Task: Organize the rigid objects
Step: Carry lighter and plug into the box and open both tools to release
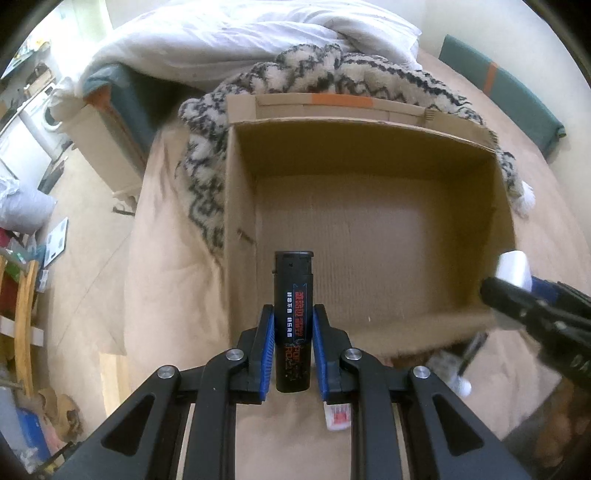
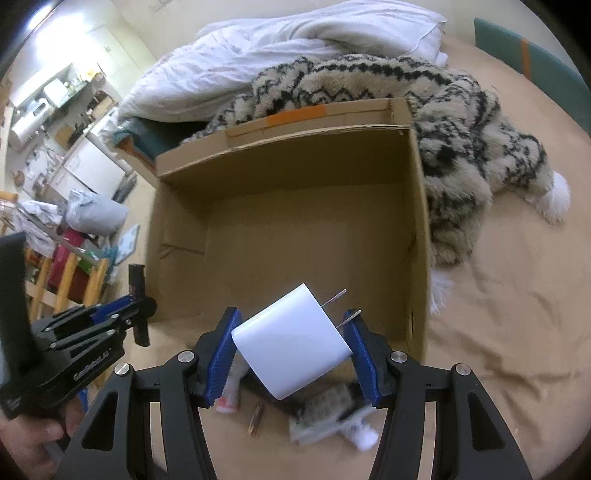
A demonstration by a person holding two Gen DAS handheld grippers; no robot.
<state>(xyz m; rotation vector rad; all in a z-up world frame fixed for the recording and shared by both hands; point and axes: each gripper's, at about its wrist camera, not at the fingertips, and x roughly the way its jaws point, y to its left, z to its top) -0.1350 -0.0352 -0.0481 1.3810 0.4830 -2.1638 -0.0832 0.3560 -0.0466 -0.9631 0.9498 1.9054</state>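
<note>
An open cardboard box (image 1: 369, 236) lies on the bed, its inside bare; it also shows in the right wrist view (image 2: 295, 221). My left gripper (image 1: 293, 314) is shut on a black lighter (image 1: 293, 295) with red and white print, held upright over the box's near left corner. My right gripper (image 2: 293, 317) is shut on a white wall charger (image 2: 291, 341) with two metal prongs, held tilted over the box's near edge. The right gripper (image 1: 524, 299) shows at the right of the left wrist view; the left gripper (image 2: 122, 306) shows at the left of the right wrist view.
Small items lie on the tan bedsheet (image 2: 498, 314) below my grippers: a white and red piece (image 1: 338, 415), a blurred pack (image 2: 325, 410) and a small brass-coloured item (image 2: 256, 417). A patterned fuzzy blanket (image 2: 424, 110) and a white duvet (image 1: 240, 33) lie behind the box.
</note>
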